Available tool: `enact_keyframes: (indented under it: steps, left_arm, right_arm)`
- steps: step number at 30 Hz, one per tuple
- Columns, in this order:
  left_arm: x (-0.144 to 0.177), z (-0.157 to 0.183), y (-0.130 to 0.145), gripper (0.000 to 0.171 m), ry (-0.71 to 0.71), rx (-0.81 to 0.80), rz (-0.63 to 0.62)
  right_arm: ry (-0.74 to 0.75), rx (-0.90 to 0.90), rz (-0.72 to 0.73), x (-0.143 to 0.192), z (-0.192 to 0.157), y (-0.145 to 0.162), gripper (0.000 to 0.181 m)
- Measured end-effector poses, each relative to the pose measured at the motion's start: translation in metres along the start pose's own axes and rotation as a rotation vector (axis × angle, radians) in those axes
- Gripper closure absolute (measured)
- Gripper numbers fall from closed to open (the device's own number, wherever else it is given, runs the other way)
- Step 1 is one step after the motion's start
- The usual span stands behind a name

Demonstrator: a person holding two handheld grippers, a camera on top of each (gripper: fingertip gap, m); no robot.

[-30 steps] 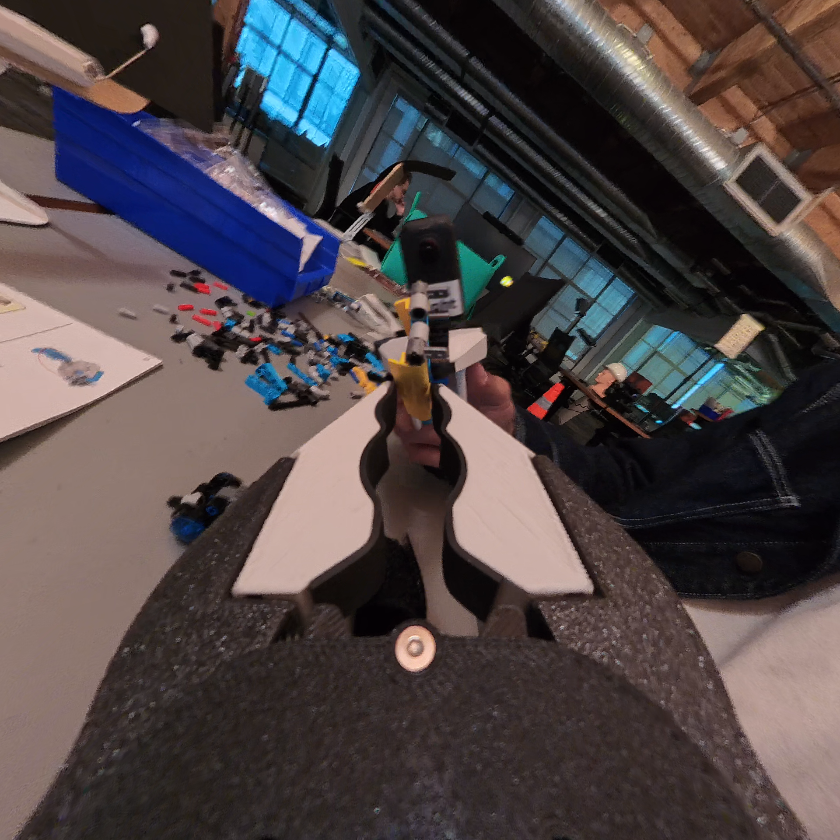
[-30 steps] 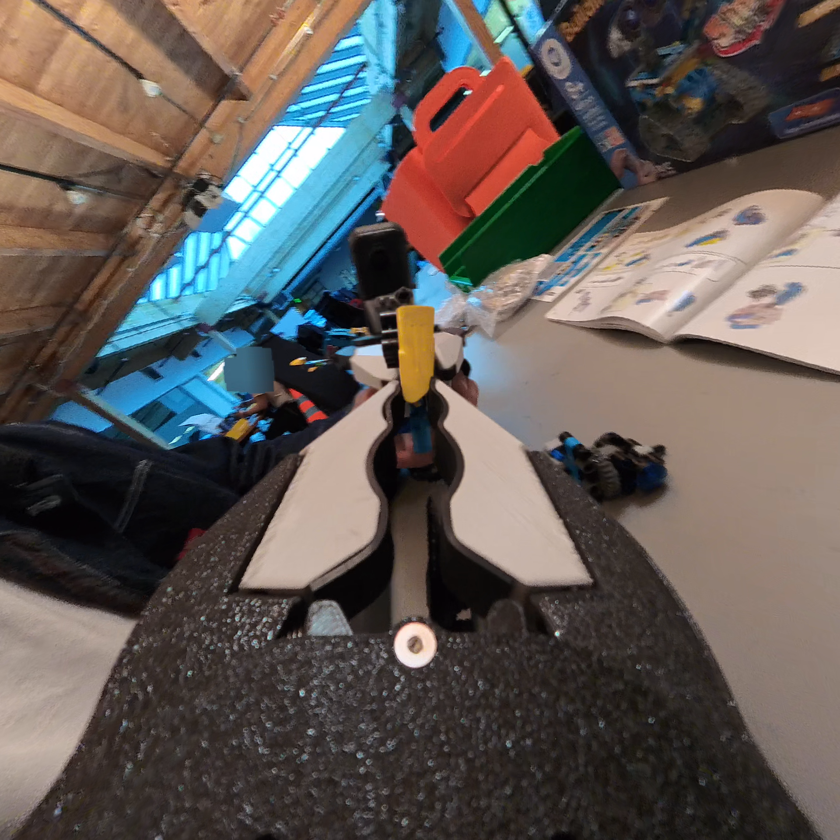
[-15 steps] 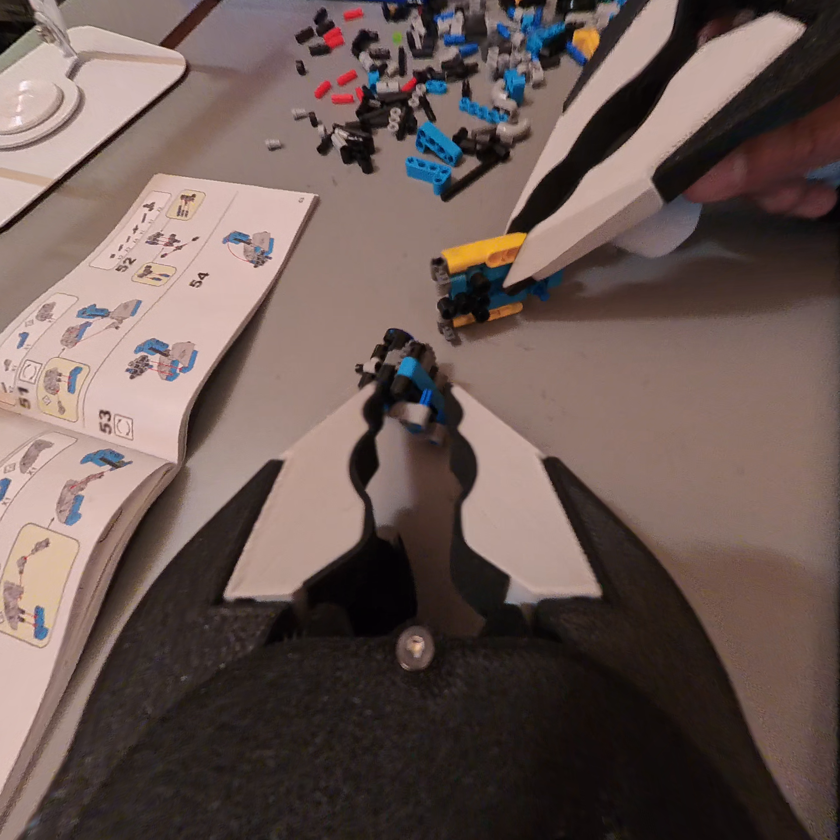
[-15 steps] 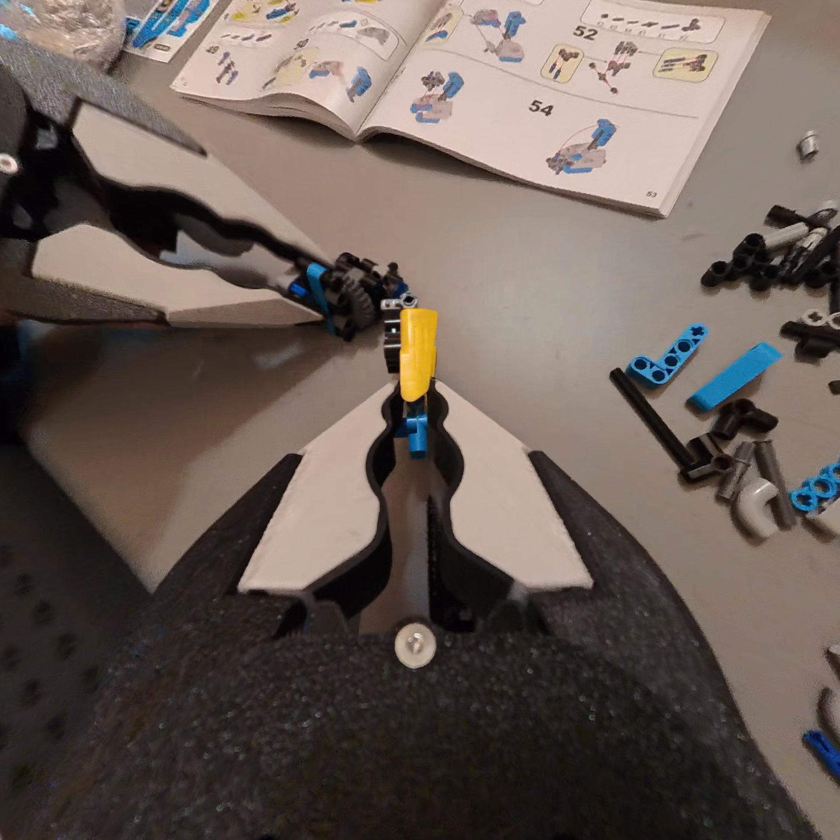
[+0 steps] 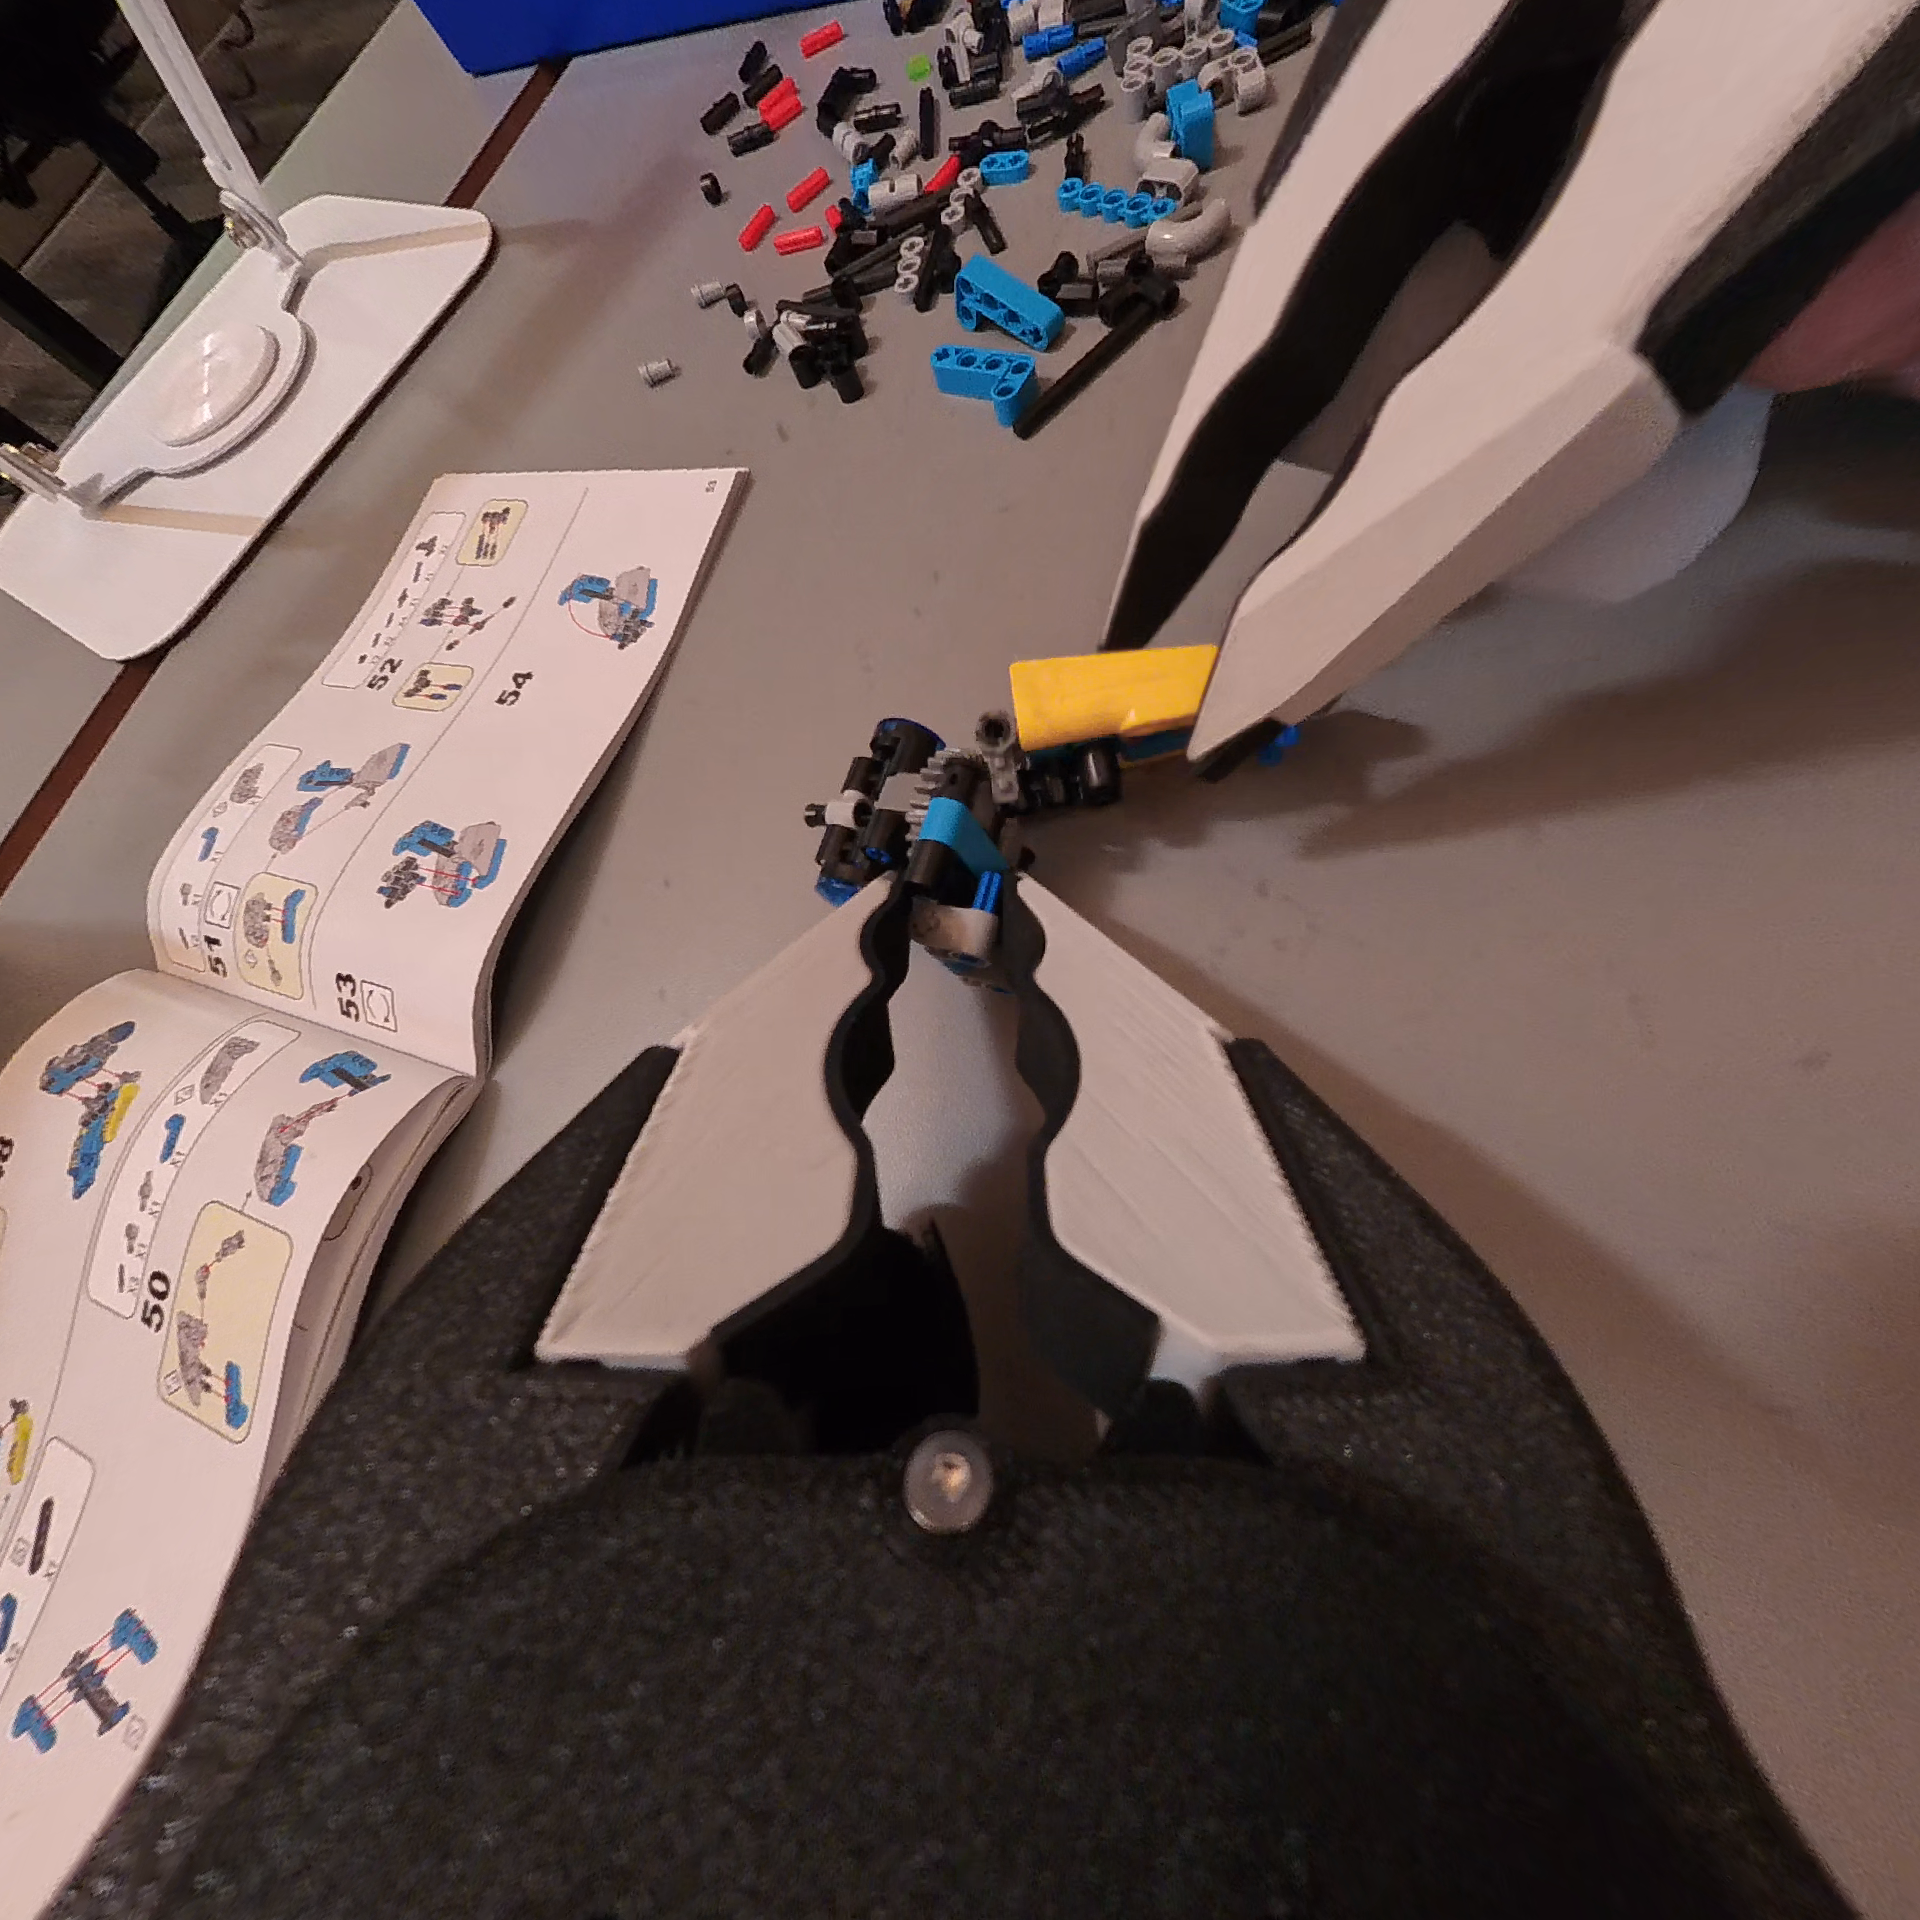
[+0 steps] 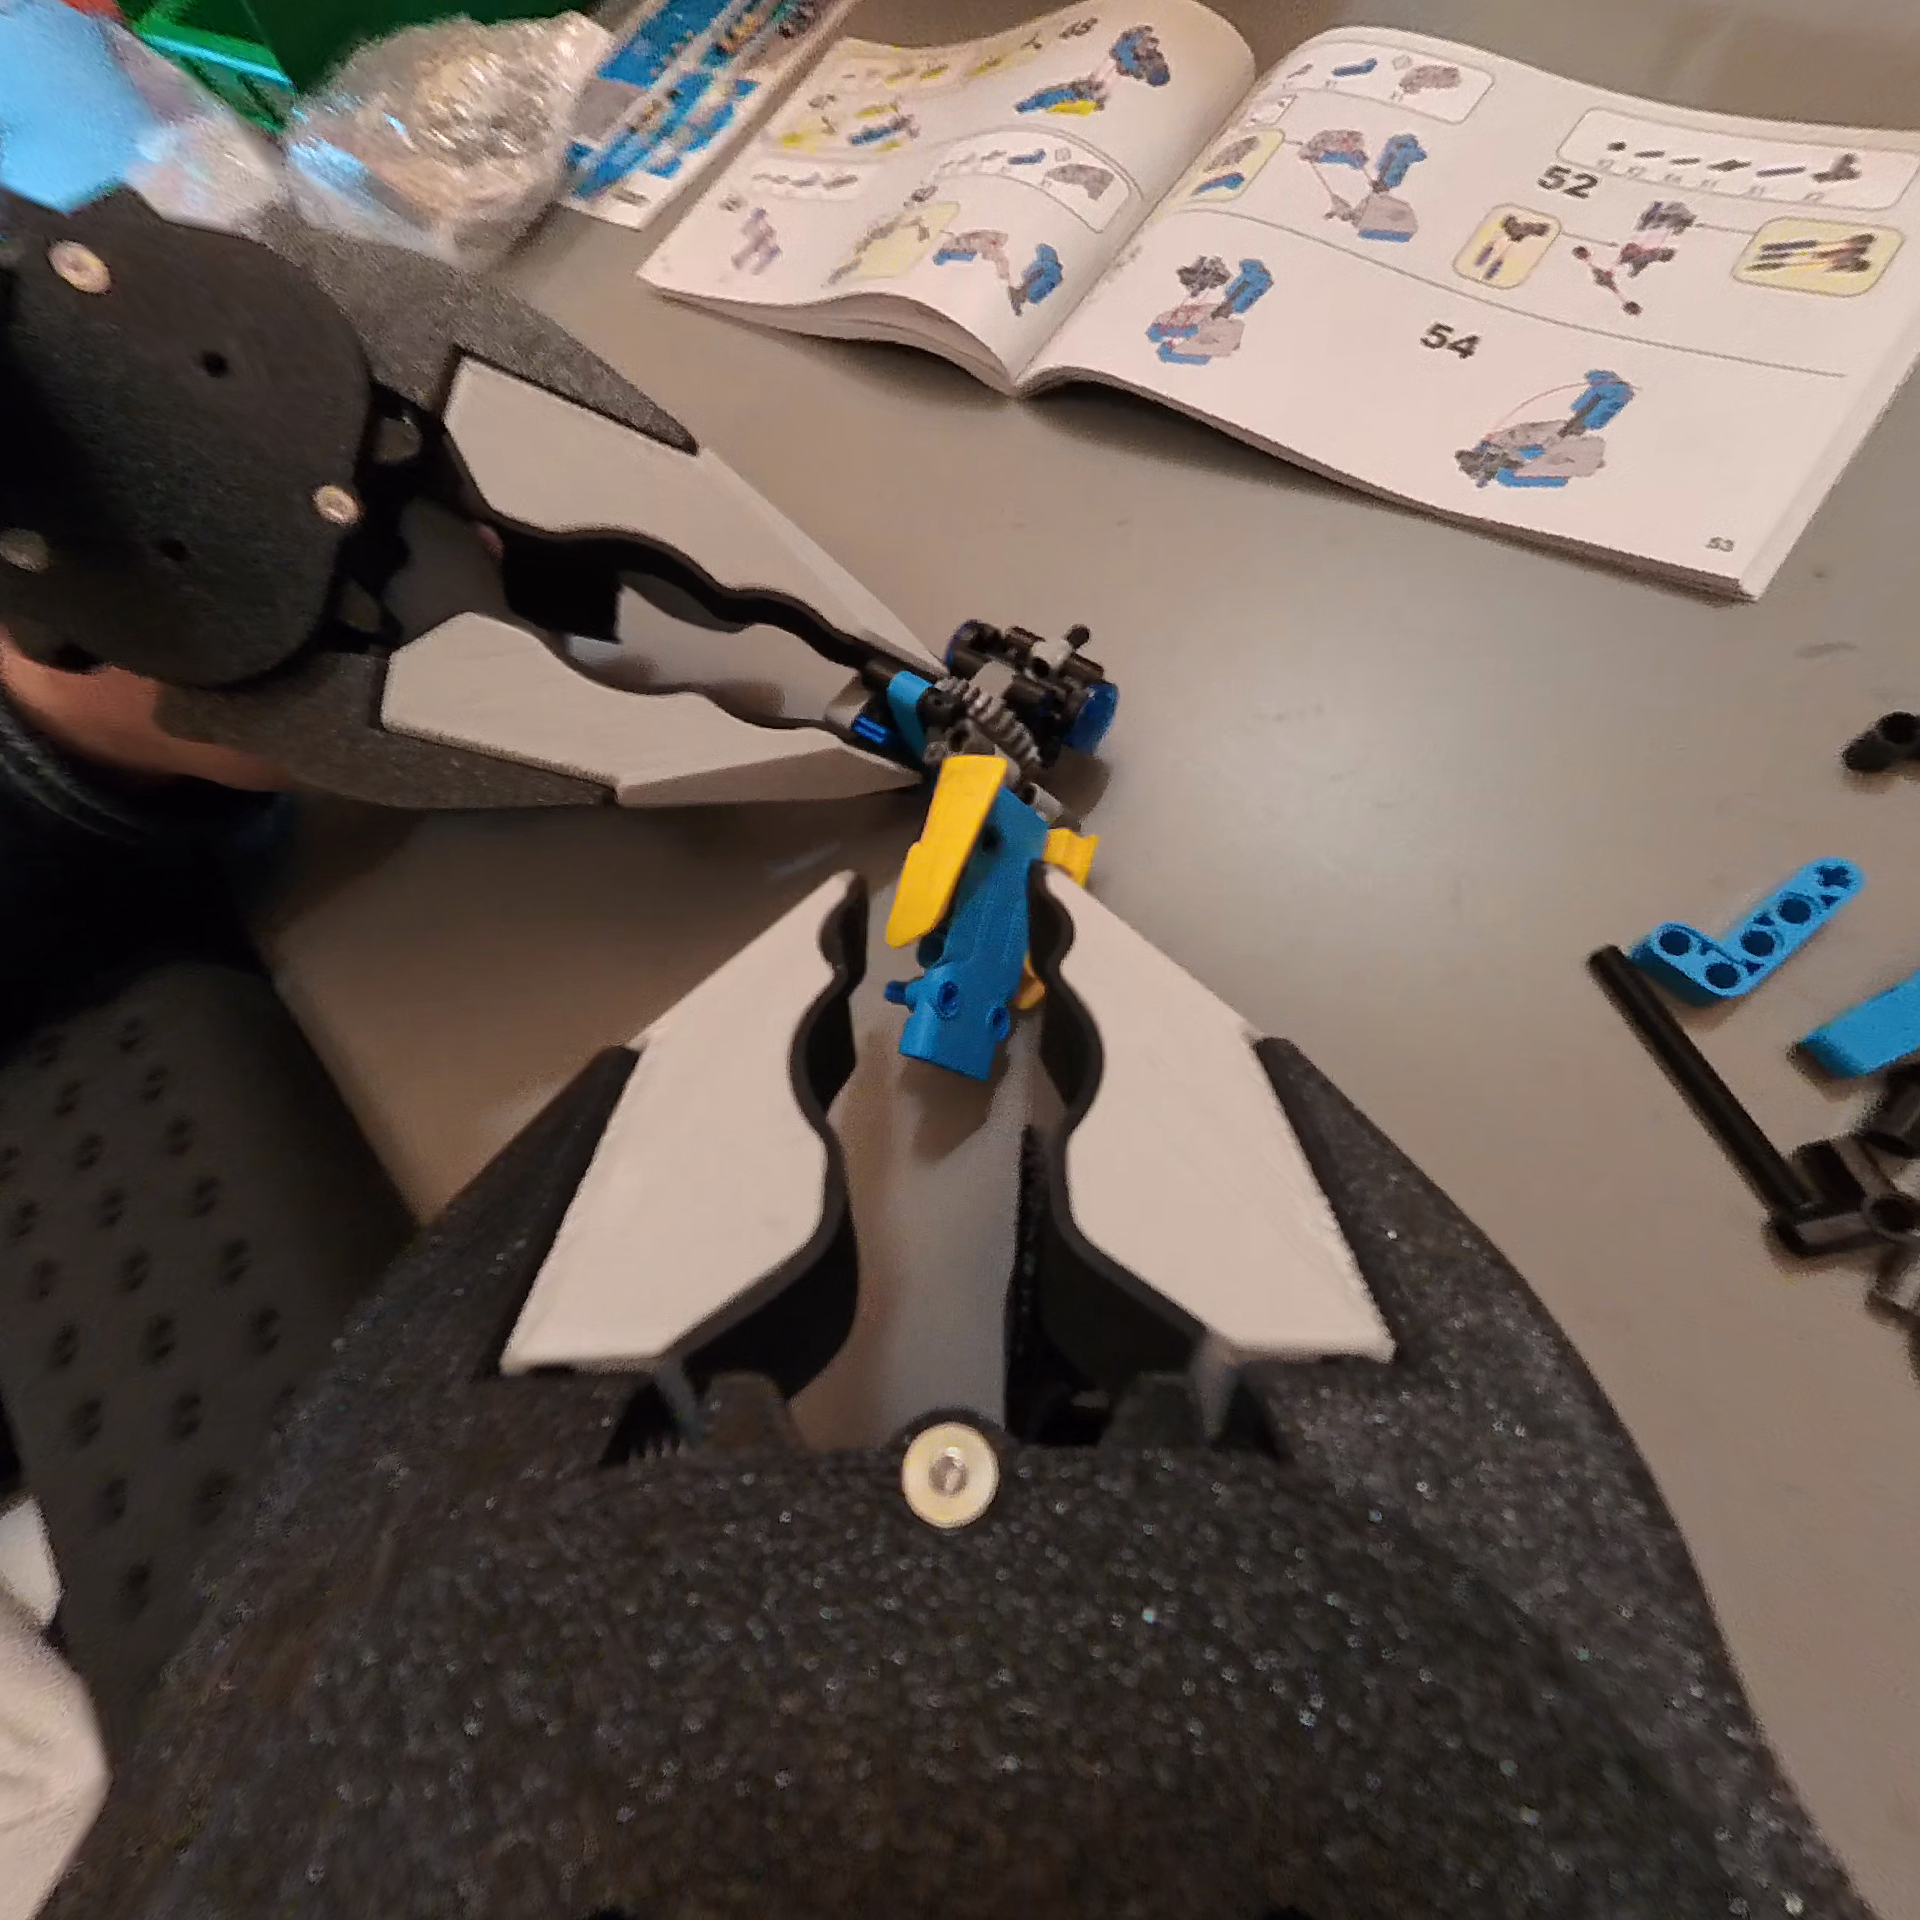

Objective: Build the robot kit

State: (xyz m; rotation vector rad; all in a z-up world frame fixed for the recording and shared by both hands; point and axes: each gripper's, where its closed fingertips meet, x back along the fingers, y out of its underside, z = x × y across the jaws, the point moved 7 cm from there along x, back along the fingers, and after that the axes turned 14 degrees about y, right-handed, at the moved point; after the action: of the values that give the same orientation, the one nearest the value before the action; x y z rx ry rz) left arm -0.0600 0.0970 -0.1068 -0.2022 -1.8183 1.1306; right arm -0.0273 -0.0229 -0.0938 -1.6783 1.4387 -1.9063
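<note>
My left gripper [image 5: 953,891] is shut on a small black, blue and grey brick assembly with a gear [image 5: 894,805], low over the grey table [image 5: 1455,987]. It also shows in the right wrist view [image 6: 925,719], coming in from the left with the same assembly [image 6: 1039,675]. My right gripper [image 6: 951,883] is open. A yellow-and-blue brick assembly [image 6: 971,935] stands tilted between its fingers, against the right one and clear of the left one. In the left wrist view the right gripper [image 5: 1158,688] reaches in from the upper right with the yellow piece [image 5: 1107,681] at its tips. The two assemblies meet.
An open instruction booklet [image 5: 436,727] lies left of the left gripper and shows beyond the right one [image 6: 1351,312]. A pile of loose bricks [image 5: 987,208] lies farther back, with some on the right [image 6: 1745,935]. A white stand base [image 5: 239,384] and a crumpled plastic bag [image 6: 447,125] sit at the edges. There is about 5 cm between the tips of the two grippers.
Both grippers came down from facing each other in the air to the table. The two assemblies have been brought together. The right jaws have spread and the yellow-and-blue assembly has tilted.
</note>
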Motion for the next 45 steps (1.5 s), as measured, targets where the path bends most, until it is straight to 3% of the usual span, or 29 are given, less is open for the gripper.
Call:
enact_keyframes:
  steps: [4, 8, 12, 14, 16, 19, 22, 26, 28, 29, 32, 37, 40, 42, 45]
  left_arm:
    - [-0.001, 0.003, -0.001, 0.155, -0.023, 0.001, -0.007]
    - [-0.001, 0.007, -0.002, 0.155, -0.021, -0.008, -0.007]
    - [0.0, 0.006, -0.001, 0.155, -0.009, -0.001, -0.003]
    - [0.002, 0.005, 0.001, 0.155, -0.015, -0.002, -0.005]
    - [0.002, 0.003, 0.001, 0.155, -0.043, 0.01, -0.011]
    - [0.003, -0.001, 0.002, 0.155, -0.07, 0.043, -0.018]
    - [0.003, 0.0, 0.002, 0.155, -0.073, 0.045, -0.02]
    - [0.004, 0.001, 0.003, 0.155, -0.068, 0.025, -0.019]
    - [0.005, 0.002, 0.004, 0.155, -0.054, 0.016, -0.016]
    - [0.005, 0.003, 0.004, 0.155, -0.045, 0.011, -0.015]
    - [0.007, 0.003, 0.005, 0.155, -0.031, 0.001, -0.01]
    - [0.015, 0.0, -0.003, 0.156, -0.048, 0.009, 0.094]
    - [0.022, -0.002, -0.009, 0.156, -0.004, 0.06, 0.182]
    - [0.019, -0.004, -0.004, 0.156, 0.002, 0.086, 0.139]
    - [0.015, -0.005, 0.002, 0.156, -0.008, 0.07, 0.076]
  right_arm:
    - [-0.1, -0.039, 0.014, -0.004, -0.003, -0.006, 0.136]
    - [0.069, 0.132, -0.048, -0.02, -0.002, -0.003, 0.15]
    - [0.006, 0.204, -0.068, -0.01, -0.01, -0.009, 0.138]
    - [0.071, 0.254, -0.132, 0.003, 0.002, -0.015, 0.135]
    - [0.121, 0.191, -0.293, 0.011, 0.014, -0.014, 0.113]
    - [0.19, 0.033, -0.296, 0.018, 0.003, -0.015, 0.112]
    - [0.281, 0.011, -0.337, 0.003, -0.01, -0.004, 0.094]
    - [0.369, 0.02, -0.394, -0.017, -0.009, 0.001, 0.103]
    - [0.393, 0.055, -0.392, -0.018, -0.007, 0.0, 0.128]
    - [0.367, 0.064, -0.379, -0.018, -0.008, -0.002, 0.138]
    - [0.322, 0.028, -0.31, -0.015, 0.003, -0.012, 0.139]
    - [-0.253, -0.49, -0.183, -0.014, 0.025, -0.025, 0.139]
    - [-0.479, -0.688, -0.207, -0.022, 0.033, -0.017, 0.139]
    - [-0.507, -0.717, -0.248, -0.03, 0.033, -0.01, 0.139]
    - [-0.409, -0.576, -0.273, -0.035, 0.029, -0.006, 0.139]
